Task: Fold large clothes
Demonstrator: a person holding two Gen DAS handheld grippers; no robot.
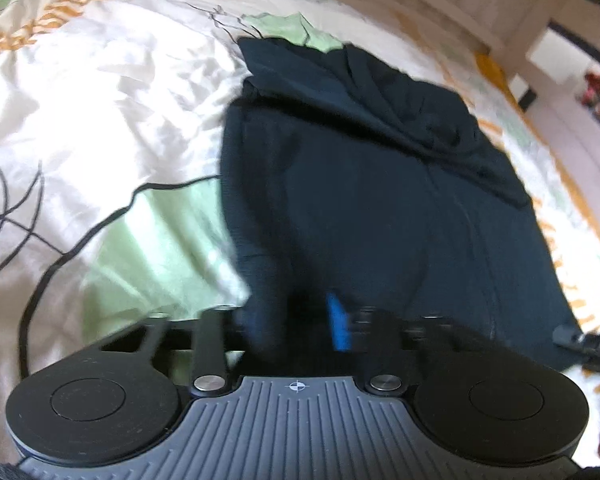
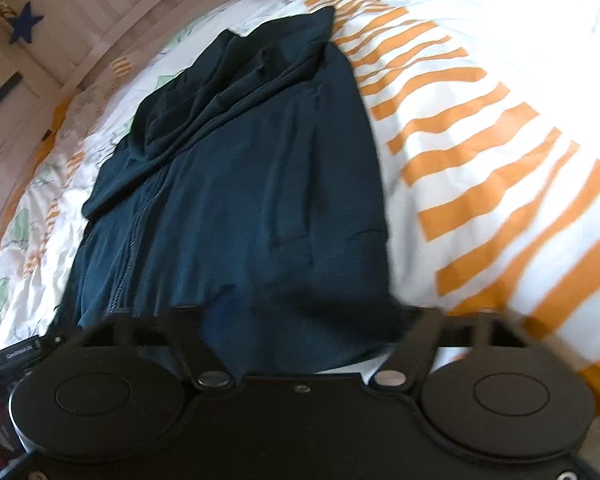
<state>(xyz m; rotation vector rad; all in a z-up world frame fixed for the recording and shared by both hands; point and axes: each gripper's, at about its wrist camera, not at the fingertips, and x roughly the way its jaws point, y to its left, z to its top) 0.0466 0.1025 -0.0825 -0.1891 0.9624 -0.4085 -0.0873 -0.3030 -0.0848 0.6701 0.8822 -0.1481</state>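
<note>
The left wrist view takes in a crumpled white bedspread (image 1: 100,92) printed with pale green patches, thin black lines and orange stripes. To the right of that bare stretch lies a dark navy hooded jacket (image 1: 360,184), spread fairly flat on the bed, its hood bunched into soft ridges at the far end and a zip seam running down its length. The left gripper (image 1: 300,320) sits at the jacket's near hem; dark cloth drapes up over the fingers, and a blue pad (image 1: 338,320) shows through the blur, so the jaws seem drawn close on the hem, though I cannot tell for sure. Far right, the other tool's black tip (image 1: 580,338) rests at the hem's corner.

In the right wrist view a white slatted bed rail (image 2: 100,40) curves along the left, with 1 blue star (image 2: 25,22) beside it. The jacket (image 2: 240,168) fills the middle, knit and matte. The right gripper (image 2: 300,332) has its fingers buried under the folded hem, so how far they are parted cannot be told. Bold orange stripes cross the bedspread (image 2: 480,140) to the right
</note>
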